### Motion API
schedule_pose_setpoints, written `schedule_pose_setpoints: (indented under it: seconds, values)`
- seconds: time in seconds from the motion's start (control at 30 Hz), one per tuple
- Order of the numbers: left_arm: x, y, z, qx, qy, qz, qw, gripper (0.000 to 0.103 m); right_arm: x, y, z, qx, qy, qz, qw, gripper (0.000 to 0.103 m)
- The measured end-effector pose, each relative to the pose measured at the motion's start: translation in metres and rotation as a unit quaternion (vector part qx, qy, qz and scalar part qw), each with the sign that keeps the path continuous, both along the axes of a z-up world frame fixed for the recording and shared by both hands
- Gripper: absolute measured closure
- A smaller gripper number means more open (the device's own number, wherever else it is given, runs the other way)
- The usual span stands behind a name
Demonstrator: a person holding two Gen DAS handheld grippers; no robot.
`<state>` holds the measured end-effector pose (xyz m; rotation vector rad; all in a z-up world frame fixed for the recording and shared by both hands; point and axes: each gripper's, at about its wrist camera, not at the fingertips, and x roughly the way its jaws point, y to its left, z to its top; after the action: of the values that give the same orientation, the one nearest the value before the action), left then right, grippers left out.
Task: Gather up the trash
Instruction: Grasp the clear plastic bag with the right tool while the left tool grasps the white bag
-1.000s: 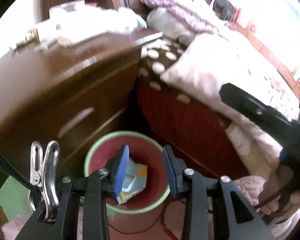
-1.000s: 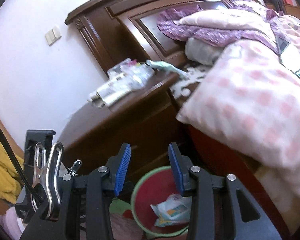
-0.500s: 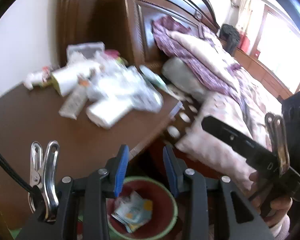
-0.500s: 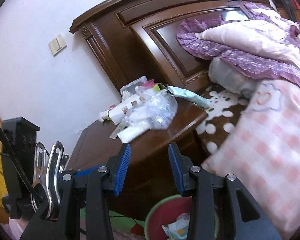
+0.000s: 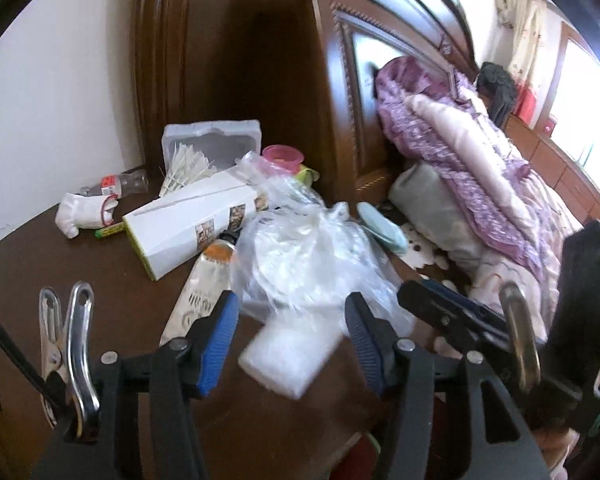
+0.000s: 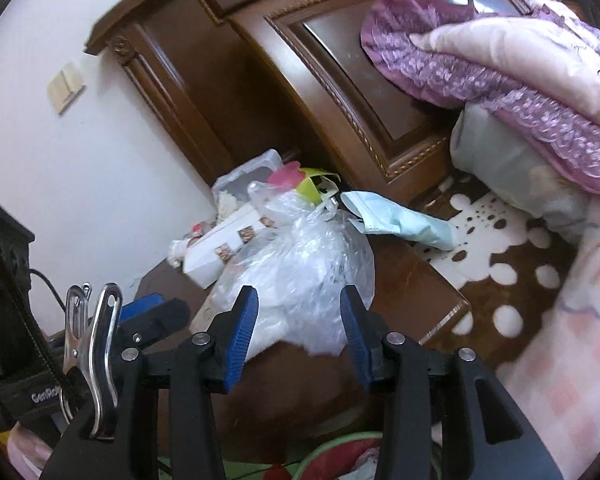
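Trash covers the nightstand (image 5: 40,264) by the bed: a clear bag (image 5: 300,256), a white box (image 5: 188,224), a tube (image 5: 204,284), a bottle (image 5: 116,186) and a mask (image 6: 396,220). Your left gripper (image 5: 290,344) hangs over the nightstand with its jaws opening and nothing clamped; a white pack (image 5: 288,354) lies below the gap. Your right gripper (image 6: 298,332) is opening too, empty, the bag just ahead. The bin (image 6: 340,446) sits low by the nightstand

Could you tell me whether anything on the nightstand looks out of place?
Yes. A light blue face mask hangs over the nightstand edge toward the bed, and a crumpled plastic bag, a tipped white carton and a tube lie heaped together.
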<state>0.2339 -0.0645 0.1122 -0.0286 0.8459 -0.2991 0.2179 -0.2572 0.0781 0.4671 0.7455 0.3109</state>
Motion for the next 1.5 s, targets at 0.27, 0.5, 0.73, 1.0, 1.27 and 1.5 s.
schedule_pose_setpoints:
  seconds: [0.27,0.5,0.73,1.0,1.27,1.5]
  values:
    - [0.037,-0.012,-0.028,0.031,0.023,0.009,0.9992,0.044,0.026,0.002,-0.024,-0.022,0.012,-0.016,1.000,0.059]
    - [0.049,-0.012,-0.045,0.041,0.036,0.043,0.9976,0.045,0.030,-0.002,-0.032,-0.004,0.004,-0.026,1.000,0.059]
    - [0.039,-0.008,-0.044,0.020,0.030,0.037,0.9987,0.058,0.030,0.002,-0.037,0.008,-0.010,-0.010,1.000,0.069]
    - [0.020,-0.014,-0.034,0.043,0.000,0.019,0.9989,0.092,0.019,0.016,-0.032,-0.001,-0.045,0.006,0.999,0.094]
    - [-0.002,-0.007,-0.007,0.034,-0.048,0.015,0.9981,0.097,0.000,0.024,-0.008,0.028,-0.103,0.019,0.994,0.097]
    - [-0.016,-0.001,0.008,0.034,-0.065,0.011,0.9972,0.097,-0.012,0.022,0.011,0.045,-0.123,0.022,0.991,0.097]
